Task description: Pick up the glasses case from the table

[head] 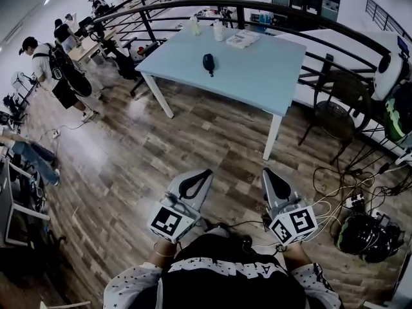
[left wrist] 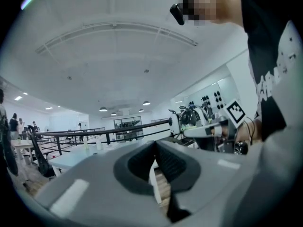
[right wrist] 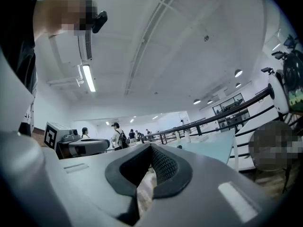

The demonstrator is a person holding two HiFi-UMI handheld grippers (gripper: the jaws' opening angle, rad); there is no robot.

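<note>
**Head view.** I see both grippers held low and close to the person's torso, above the wood-plank floor [head: 129, 159]. The left gripper [head: 201, 176] and the right gripper [head: 273, 177] lie side by side and point level, toward the table [head: 257, 76]. The glasses case [head: 208, 62], a small dark oval, lies flat on the light blue tabletop, left of its centre. It is well apart from both grippers and neither touches it. Bottles [head: 195, 26] and a white flat item [head: 243, 39] sit near the table's far edge. A dark railing [head: 309, 15] curves behind the table. A chair [head: 335, 111] stands just right of the table, and cables [head: 341, 192] lie on the floor on the right. People [head: 45, 60] stand at the far left.

**Left gripper view.** The left gripper is clenched. Its two dark pads meet at the tips and nothing stands between them. Beyond the jaws I see the table edge and the railing. The right gripper appears at the right with its marker cube. I cannot make out the case here.

**Right gripper view.** The right gripper is also clenched, pads together and empty. The tabletop runs off to the right behind the jaws. A small dark shape sits on it, too small for me to confirm as the case. The left gripper shows at the left.
</note>
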